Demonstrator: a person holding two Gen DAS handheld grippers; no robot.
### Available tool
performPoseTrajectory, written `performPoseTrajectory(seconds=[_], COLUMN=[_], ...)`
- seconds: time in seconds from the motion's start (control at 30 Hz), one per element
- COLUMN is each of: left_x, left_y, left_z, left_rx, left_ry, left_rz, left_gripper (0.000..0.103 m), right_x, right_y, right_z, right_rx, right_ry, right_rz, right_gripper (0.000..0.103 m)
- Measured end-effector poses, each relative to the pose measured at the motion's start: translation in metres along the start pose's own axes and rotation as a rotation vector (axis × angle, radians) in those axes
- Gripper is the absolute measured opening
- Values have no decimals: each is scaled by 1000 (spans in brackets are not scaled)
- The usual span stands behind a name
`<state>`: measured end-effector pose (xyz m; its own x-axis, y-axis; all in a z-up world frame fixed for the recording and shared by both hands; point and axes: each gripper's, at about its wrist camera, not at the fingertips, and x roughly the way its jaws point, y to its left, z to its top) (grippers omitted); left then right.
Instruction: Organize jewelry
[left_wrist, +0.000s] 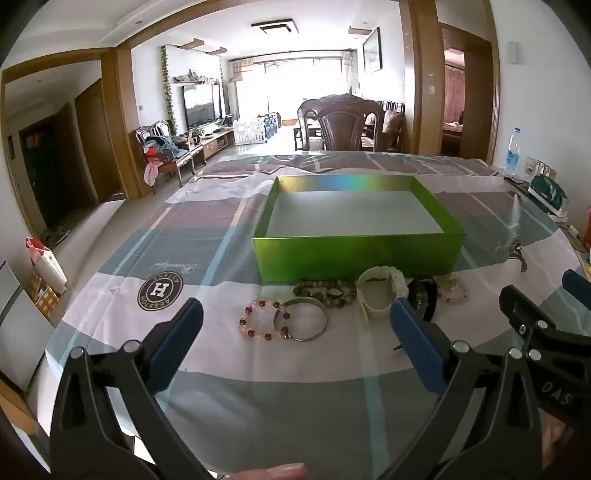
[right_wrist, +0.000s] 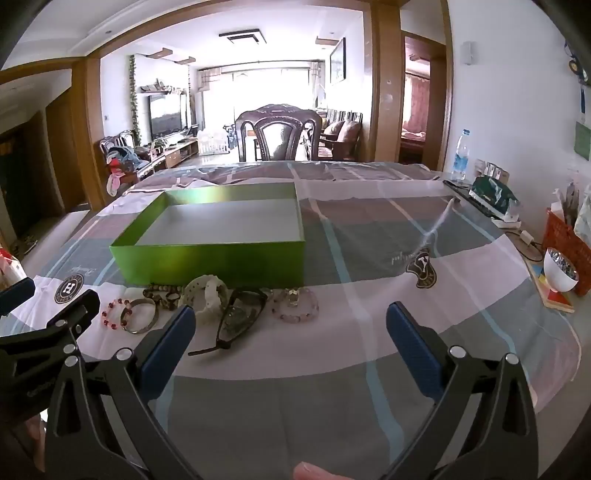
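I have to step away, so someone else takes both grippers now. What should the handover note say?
Left gripper: open, empty, over the table.
Right gripper: open, empty.
Green box: empty, open.
In a row in front of it: red bead bracelet, metal bangle, brown bead string, white bracelet, black glasses, pink bead bracelet.
Done: nothing boxed.
Left: move every piece into the box.

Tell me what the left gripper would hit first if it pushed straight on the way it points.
Probably the overlapping red bead bracelet and metal bangle, lying between the open left gripper fingers' line; the green box stands behind them. Depth is uncertain.
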<state>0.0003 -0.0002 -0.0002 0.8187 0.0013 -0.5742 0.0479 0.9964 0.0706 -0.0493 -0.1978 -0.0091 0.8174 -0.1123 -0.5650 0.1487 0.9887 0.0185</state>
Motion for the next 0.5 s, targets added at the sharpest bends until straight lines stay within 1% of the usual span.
performPoseTrajectory(seconds=[0.5], left_x=[0], left_y=[0], left_z=[0], left_rx=[0], left_ry=[-3], left_rz=[-1], left_gripper=[100], right_x=[1], right_y=[-1], right_z=[0], right_rx=[-2], right_ry=[-2], right_rz=[-1], right_gripper=[101])
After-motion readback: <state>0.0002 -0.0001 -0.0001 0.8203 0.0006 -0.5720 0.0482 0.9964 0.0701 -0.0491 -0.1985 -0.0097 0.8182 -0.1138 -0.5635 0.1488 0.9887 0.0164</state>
